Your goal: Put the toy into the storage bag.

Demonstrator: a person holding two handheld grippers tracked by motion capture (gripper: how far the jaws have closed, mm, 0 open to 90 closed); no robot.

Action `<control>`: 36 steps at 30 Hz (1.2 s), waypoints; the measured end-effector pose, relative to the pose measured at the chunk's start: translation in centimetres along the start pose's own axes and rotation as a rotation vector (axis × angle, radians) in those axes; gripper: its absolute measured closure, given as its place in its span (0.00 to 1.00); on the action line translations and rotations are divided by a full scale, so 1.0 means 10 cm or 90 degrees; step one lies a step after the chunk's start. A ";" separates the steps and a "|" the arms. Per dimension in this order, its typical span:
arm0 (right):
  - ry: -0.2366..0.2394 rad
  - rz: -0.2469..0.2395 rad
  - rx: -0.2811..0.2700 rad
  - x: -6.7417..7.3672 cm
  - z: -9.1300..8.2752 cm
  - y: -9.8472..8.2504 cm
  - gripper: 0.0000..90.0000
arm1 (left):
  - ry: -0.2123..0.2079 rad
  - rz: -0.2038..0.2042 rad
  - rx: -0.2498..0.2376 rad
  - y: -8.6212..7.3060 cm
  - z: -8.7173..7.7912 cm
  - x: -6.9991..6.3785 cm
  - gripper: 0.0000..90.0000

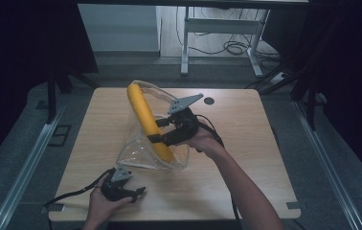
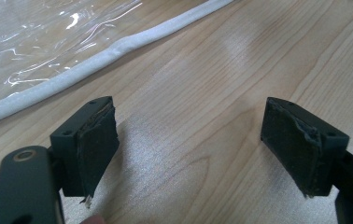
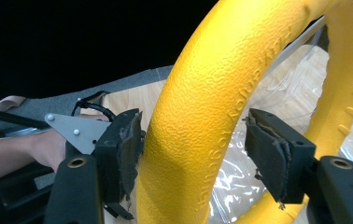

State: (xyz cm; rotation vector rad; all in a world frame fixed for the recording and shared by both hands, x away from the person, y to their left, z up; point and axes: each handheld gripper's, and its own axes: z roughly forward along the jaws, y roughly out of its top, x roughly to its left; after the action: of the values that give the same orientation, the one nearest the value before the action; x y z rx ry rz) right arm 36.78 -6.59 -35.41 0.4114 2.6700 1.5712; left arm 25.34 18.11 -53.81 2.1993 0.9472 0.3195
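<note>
At the centre of the high view we see the yellow ring (image 1: 146,120) standing on edge inside the clear plastic bag (image 1: 141,153), its rim running between the right gripper (image 1: 159,130)'s spread jaws, not yet clamped. The left gripper (image 1: 136,194), at lower left, rests open on the table (image 1: 246,158), farther off.

- High view: looks forward and down over the whole table (image 1: 246,143).
- Gripper views: close along own jaws; tabletop shared with high view.
</note>
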 end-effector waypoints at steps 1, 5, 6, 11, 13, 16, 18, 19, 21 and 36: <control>-0.001 -0.001 -0.003 0.00 -0.01 0.00 0.40 | 0.000 0.000 0.000 0.00 0.00 0.00 0.21; -0.010 -0.002 -0.015 0.01 -0.06 -0.02 0.39 | 0.001 0.000 -0.001 0.00 -0.01 0.00 0.21; -0.011 -0.002 -0.026 0.01 -0.11 -0.04 0.38 | 0.001 0.001 -0.001 0.00 -0.01 0.00 0.21; -0.021 -0.002 -0.037 0.01 -0.19 -0.07 0.38 | 0.000 0.001 -0.001 0.00 0.00 -0.01 0.21; -0.032 -0.011 -0.050 0.01 -0.26 -0.10 0.38 | -0.001 0.000 -0.001 0.00 0.00 -0.01 0.21; -0.042 -0.013 -0.058 0.01 -0.35 -0.14 0.38 | -0.001 0.001 0.001 0.00 0.00 -0.01 0.21; -0.049 -0.010 -0.060 0.00 -0.39 -0.17 0.38 | -0.002 0.001 0.002 0.00 0.01 -0.01 0.21; -0.049 -0.010 -0.060 0.00 -0.39 -0.17 0.38 | -0.002 0.001 0.002 0.00 0.01 -0.01 0.21; -0.062 -0.004 -0.062 -0.03 -0.46 -0.22 0.38 | -0.001 0.001 0.001 0.00 0.01 -0.01 0.21; -0.120 0.035 -0.063 -0.17 -0.72 -0.54 0.38 | -0.002 -0.001 0.003 0.00 0.02 -0.01 0.21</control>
State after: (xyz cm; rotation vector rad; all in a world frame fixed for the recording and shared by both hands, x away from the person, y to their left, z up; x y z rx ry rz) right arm 36.23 -15.66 -36.70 0.6003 2.4514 1.5829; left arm 25.35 17.97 -53.97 2.2021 0.9490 0.3128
